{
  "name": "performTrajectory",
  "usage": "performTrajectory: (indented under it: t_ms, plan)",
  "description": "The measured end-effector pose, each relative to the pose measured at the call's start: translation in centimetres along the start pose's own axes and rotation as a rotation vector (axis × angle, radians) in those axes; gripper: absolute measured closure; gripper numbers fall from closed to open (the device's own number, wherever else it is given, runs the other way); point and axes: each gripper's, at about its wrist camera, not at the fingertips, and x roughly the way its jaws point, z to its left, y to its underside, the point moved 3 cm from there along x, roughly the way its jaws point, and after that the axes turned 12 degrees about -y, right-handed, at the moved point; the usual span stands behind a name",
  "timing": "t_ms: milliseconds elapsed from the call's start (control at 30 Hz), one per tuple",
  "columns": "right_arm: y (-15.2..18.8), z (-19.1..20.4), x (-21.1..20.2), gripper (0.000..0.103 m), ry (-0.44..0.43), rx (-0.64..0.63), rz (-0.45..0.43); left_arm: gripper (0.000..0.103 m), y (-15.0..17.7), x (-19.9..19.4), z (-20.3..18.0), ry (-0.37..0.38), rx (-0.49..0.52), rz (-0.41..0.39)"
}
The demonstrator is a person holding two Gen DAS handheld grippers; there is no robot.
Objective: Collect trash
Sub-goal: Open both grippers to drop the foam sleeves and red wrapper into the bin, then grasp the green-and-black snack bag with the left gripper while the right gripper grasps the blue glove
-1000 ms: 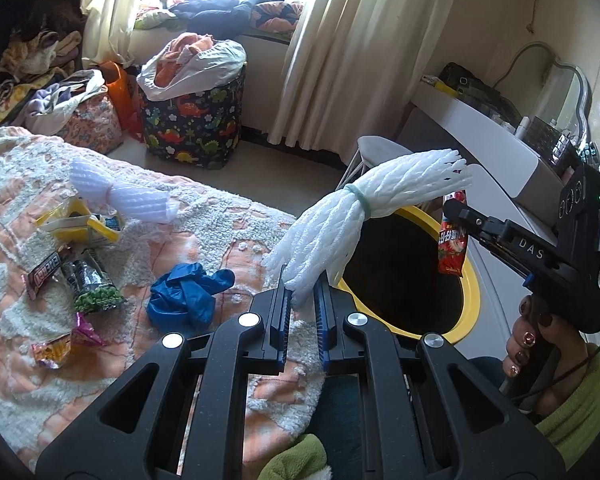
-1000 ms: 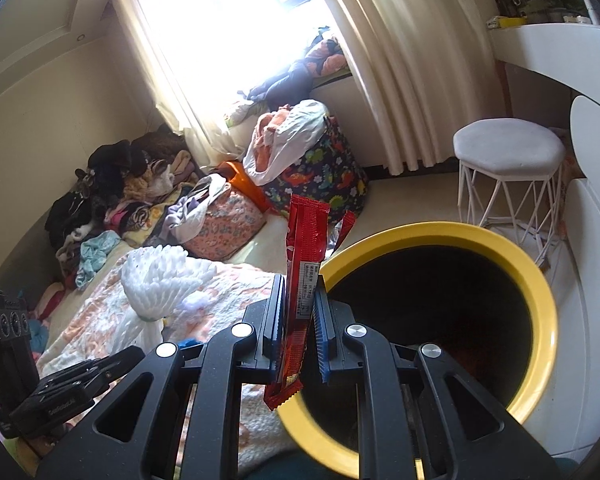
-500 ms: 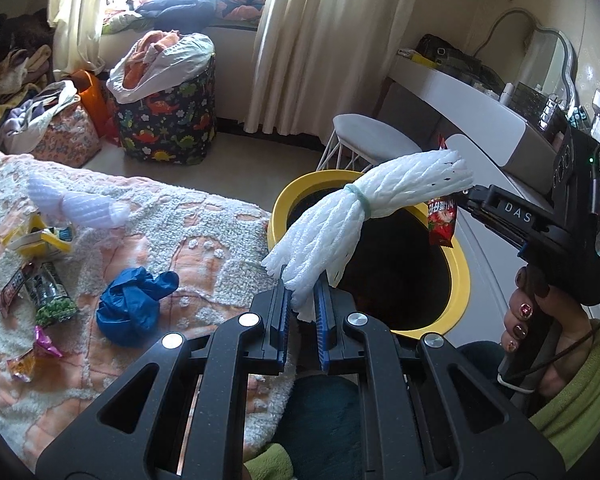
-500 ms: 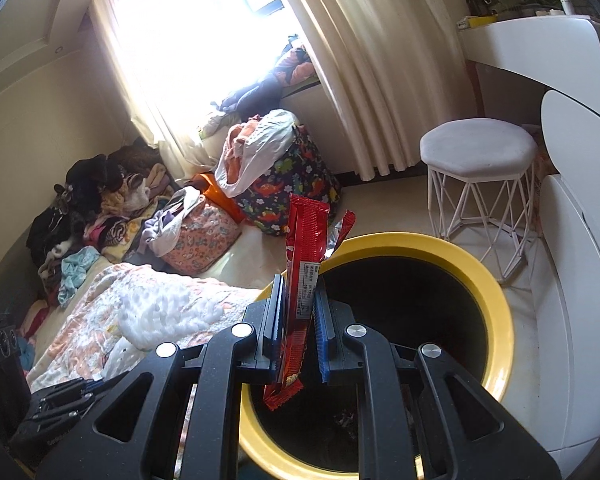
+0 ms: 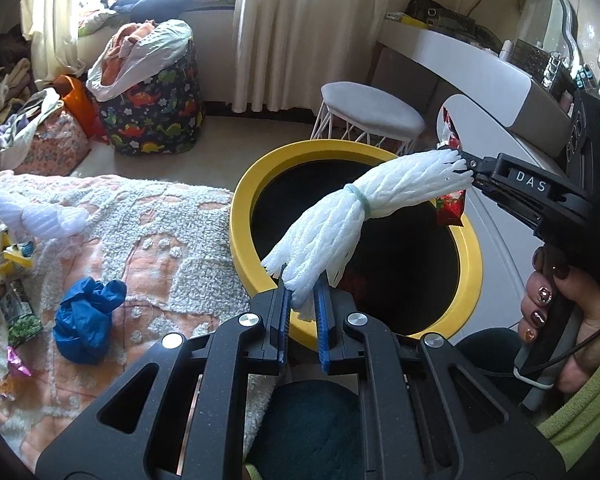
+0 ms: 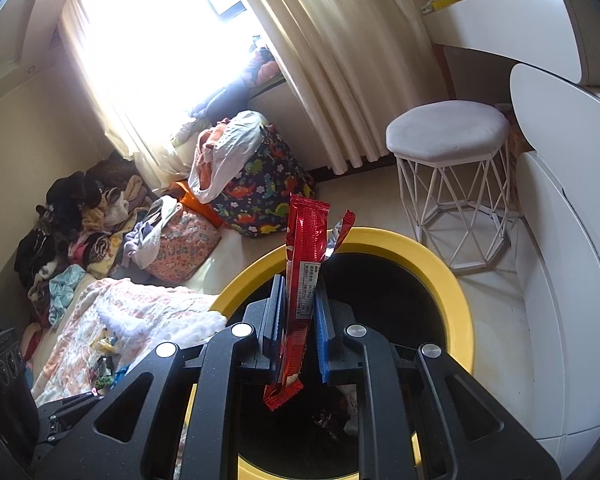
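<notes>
Bedroom. Bed [image 5: 148, 220] with a fuzzy peach and white blanket takes the left side of the left wrist view. Loose on it: blue crumpled bag [image 5: 86, 316], white foam net [image 5: 40, 216], snack wrappers [image 5: 12, 308] at the far left edge.

Yellow-rimmed bin [image 5: 252, 196], dark inside, stands right against the bed edge; some trash lies at its bottom in the right wrist view.

Left gripper [image 5: 302, 300] clamped tight on the end of a white foam net bundle [image 5: 364, 208] tied with a green band; bundle sticks out over the bin opening.

Right gripper [image 6: 298, 312] pinched on a red snack wrapper [image 6: 304, 264], wrapper upright between the blue pads, hanging above the bin mouth. A hand [image 5: 560, 316] with painted nails grips its handle.

Behind the bin: white stool [image 6: 448, 132] with wire legs, cream curtains [image 6: 332, 60], bright window, dinosaur-print laundry basket [image 5: 152, 96] stuffed with clothes, floral bag [image 6: 180, 240], clothes pile in the corner. White curved desk [image 6: 540, 20] on the right.
</notes>
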Motion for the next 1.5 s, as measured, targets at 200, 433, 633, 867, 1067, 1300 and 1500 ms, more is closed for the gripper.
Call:
performTrajectory:
  t_ms: [200, 433, 633, 867, 1067, 1300, 1500]
  plan:
    - [-0.3, -1.0, -0.3, 0.089, 0.017, 0.024, -0.021, 0.096, -0.4, 1.4, -1.9, -0.044, 0.084, 0.007]
    - [-0.5, -1.6, -0.4, 0.089, 0.027, 0.028, -0.04, 0.096, -0.4, 2.8, -3.2, -0.042, 0.141, 0.017]
    - [-0.5, -1.8, -0.3, 0.087, 0.02, 0.018, -0.044, 0.065, -0.5, 3.3, -3.5, -0.04, 0.14, 0.005]
    - [-0.2, -1.5, 0.5, 0.058, 0.013, 0.013, -0.019, 0.016, -0.2, 2.0, -2.0, -0.04, 0.052, -0.043]
    - [-0.1, -0.8, 0.8, 0.043, -0.003, -0.001, -0.013, 0.011, 0.0, 0.7, -0.2, -0.072, -0.031, -0.077]
    - [0.0, 0.6, 0.7, 0.037, -0.031, -0.044, -0.014, 0.011, 0.4, -1.1, 2.1, -0.099, -0.107, -0.107]
    - [0.2, 2.9, 0.9, 0.032, -0.068, -0.106, -0.016, 0.011, 0.7, -2.4, 4.3, -0.134, -0.151, -0.134]
